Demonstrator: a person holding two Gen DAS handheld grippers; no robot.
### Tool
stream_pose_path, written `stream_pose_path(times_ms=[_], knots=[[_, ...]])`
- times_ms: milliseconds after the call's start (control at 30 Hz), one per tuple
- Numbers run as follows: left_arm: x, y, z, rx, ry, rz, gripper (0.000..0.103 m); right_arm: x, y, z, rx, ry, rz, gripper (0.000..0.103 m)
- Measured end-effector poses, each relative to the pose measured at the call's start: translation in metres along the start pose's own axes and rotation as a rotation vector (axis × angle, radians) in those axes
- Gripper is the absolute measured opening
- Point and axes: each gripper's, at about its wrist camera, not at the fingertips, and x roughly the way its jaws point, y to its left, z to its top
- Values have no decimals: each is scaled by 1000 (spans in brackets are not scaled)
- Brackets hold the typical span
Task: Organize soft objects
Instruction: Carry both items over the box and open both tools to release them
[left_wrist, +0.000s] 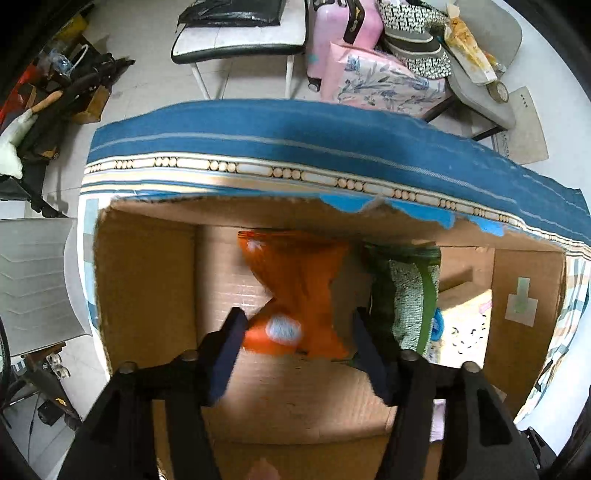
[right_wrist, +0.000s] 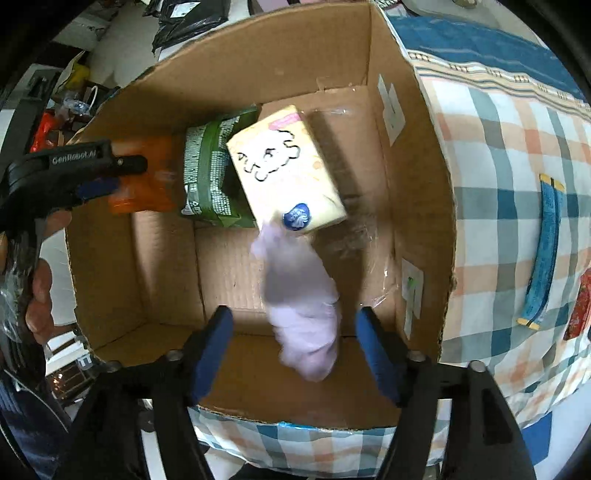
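Observation:
An open cardboard box (left_wrist: 147, 280) (right_wrist: 417, 177) stands on a checked cloth. Inside lie an orange soft pack (left_wrist: 299, 295) (right_wrist: 147, 177), a green pack (left_wrist: 410, 295) (right_wrist: 210, 173) and a yellow tissue pack (right_wrist: 288, 166) (left_wrist: 465, 325). My left gripper (left_wrist: 299, 328) is open over the box; the blurred orange pack sits between and beyond its fingers, not gripped. It also shows in the right wrist view (right_wrist: 99, 173). My right gripper (right_wrist: 295, 332) is open above the box, and a blurred lilac soft bundle (right_wrist: 303, 295) is between its fingers, apparently loose.
The cloth's blue striped border (left_wrist: 332, 144) runs behind the box. A blue cloth strip (right_wrist: 543, 251) and a red item (right_wrist: 580, 306) lie on the checked cloth right of the box. Beyond stand a stool (left_wrist: 240, 37), pink luggage (left_wrist: 343, 33) and floor clutter (left_wrist: 55, 92).

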Motion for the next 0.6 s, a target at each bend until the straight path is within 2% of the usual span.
stream_pose_path(times_ms=[67, 133, 200, 267, 367, 433, 600], knots=[[-4, 1, -1, -3, -9, 1, 72, -6, 2, -2, -6, -8, -3, 74], [-11, 1, -4, -8, -30, -12, 74, -9, 3, -3, -14, -17, -7, 75], [-18, 1, -10, -6, -45, -7, 88, -13, 5, -4, -19, -25, -19, 76], [-26, 3, -19, -5, -69, 2, 89, -17, 5, -6, -25, -30, -20, 80], [-36, 4, -37, -7, -107, 7, 100, -19, 8, -9, -37, -33, -16, 84], [-43, 7, -55, -9, -136, 13, 100, -22, 10, -12, -44, -47, -29, 103], [-53, 10, -95, -8, -178, 14, 100, -33, 15, -24, -81, -94, -96, 103]])
